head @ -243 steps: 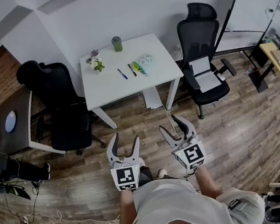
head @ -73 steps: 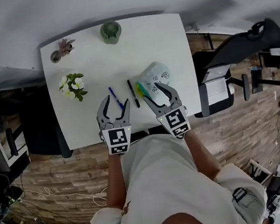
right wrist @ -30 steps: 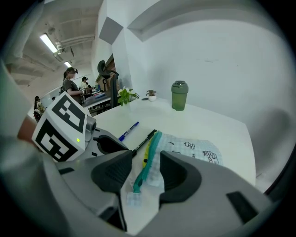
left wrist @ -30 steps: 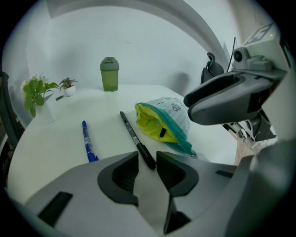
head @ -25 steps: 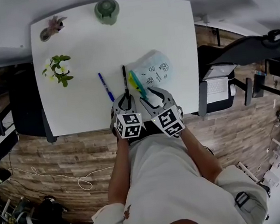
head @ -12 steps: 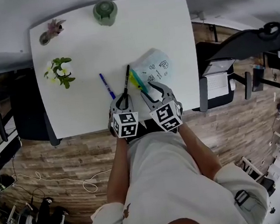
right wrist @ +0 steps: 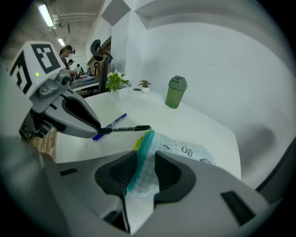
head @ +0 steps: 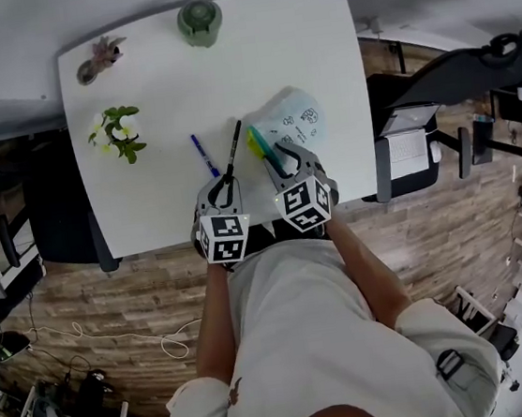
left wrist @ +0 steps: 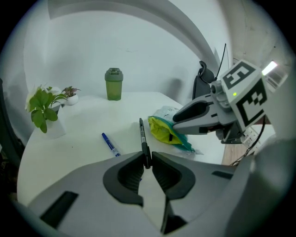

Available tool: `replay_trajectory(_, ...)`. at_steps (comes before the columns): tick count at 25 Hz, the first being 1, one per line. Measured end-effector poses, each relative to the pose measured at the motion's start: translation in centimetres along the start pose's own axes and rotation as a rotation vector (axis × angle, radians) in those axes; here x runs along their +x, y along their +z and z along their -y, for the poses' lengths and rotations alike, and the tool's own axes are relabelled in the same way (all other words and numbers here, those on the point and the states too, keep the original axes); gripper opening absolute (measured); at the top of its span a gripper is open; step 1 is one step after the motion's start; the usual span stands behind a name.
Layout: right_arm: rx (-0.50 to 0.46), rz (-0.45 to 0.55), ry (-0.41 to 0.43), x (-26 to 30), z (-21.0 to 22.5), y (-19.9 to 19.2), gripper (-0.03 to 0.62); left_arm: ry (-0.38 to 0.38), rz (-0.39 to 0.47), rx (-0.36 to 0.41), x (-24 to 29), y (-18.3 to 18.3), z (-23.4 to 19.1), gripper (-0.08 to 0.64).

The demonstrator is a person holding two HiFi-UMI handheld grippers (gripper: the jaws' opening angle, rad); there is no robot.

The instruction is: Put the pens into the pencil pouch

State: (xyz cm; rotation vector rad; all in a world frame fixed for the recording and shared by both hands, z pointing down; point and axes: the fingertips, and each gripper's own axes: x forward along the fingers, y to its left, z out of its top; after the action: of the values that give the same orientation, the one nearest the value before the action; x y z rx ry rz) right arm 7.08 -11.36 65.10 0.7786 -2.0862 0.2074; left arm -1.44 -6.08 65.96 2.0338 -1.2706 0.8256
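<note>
Left gripper (head: pixel 224 186): fingers fully closed on the near end of the black pen (head: pixel 233 150). The pen's free end points toward the open mouth of the pencil pouch (head: pixel 293 123).

Right gripper (head: pixel 293 159): fingers part open and closing. The pouch's teal zip edge lies between them, and they do not yet clamp it.

The pouch lies on the white desk (head: pixel 159 74) near its front right edge. The blue pen (head: pixel 203 155) lies flat on the desk, just left of the black pen.

Black pen (left wrist: pixel 142 138); blue pen (left wrist: pixel 110 144); pouch (right wrist: pixel 185 147) pale blue checked, teal zip, yellow lining; green tumbler (left wrist: pixel 113 85); white table (head: pixel 158 64).
</note>
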Motion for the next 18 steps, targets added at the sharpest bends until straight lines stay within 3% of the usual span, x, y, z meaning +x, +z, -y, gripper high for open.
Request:
replay_trajectory(3,0.025,-0.006,-0.006,0.2,0.4,-0.1,0.046,-0.044,0.001,0.052,-1.2,0.1,0.0,0.049)
replay_trajectory(9,0.098,0.018,0.004,-0.8,0.9,0.3,0.028,-0.113,-0.006,0.198,-3.6,-0.1,0.1,0.048)
replay_trajectory(18,0.154,0.051,-0.01,-2.2,1.8,1.0,0.02,-0.252,0.005,0.327,-5.8,0.3,2.0,0.048)
